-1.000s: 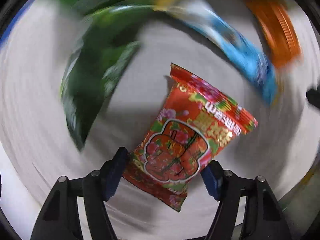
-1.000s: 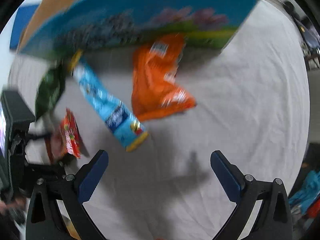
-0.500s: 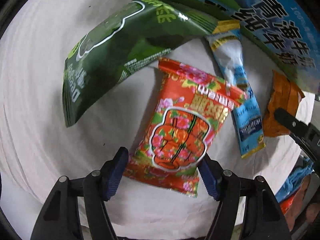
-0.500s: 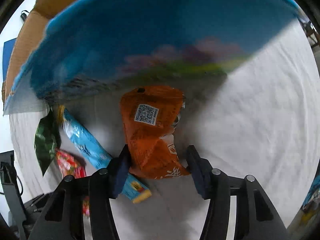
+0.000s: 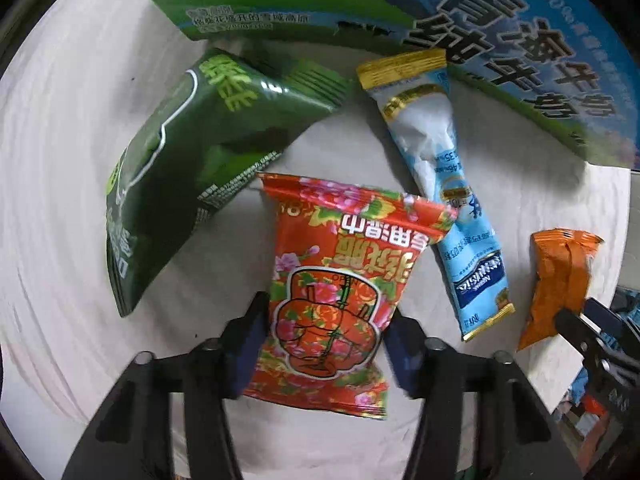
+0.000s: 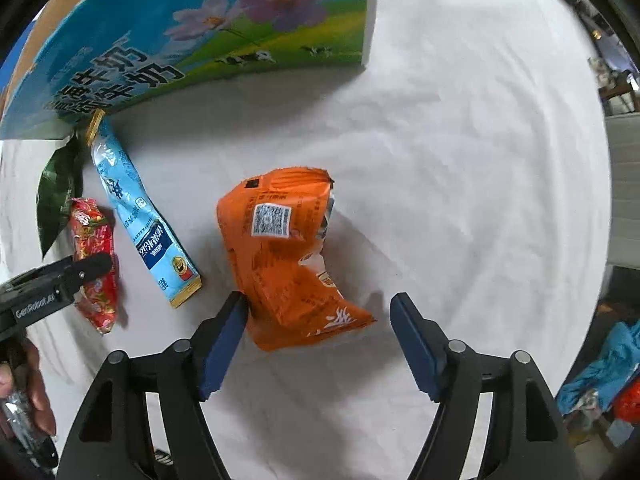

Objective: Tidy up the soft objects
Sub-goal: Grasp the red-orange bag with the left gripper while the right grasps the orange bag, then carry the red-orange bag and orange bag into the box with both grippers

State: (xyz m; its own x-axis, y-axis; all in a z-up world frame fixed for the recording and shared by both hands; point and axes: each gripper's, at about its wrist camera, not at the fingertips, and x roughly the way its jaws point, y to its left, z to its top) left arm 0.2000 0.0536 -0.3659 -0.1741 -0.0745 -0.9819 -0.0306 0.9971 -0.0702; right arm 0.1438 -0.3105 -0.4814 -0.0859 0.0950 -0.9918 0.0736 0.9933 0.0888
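Red packet: the floral snack bag (image 5: 340, 280) sits clamped between your left gripper (image 5: 324, 340) fingers, over the white cloth (image 6: 460, 160).
Orange packet: the crumpled bag (image 6: 280, 260) lies on the cloth between your right gripper (image 6: 318, 340) fingers, which stand spread, the left pad touching it, the right one apart.
Blue sachet: the long stick pack (image 5: 448, 200) lies between the two, its gold end by the printed carton (image 6: 200, 32).
Green packet: the dark bag (image 5: 192, 168) lies beside the red one, near the carton.
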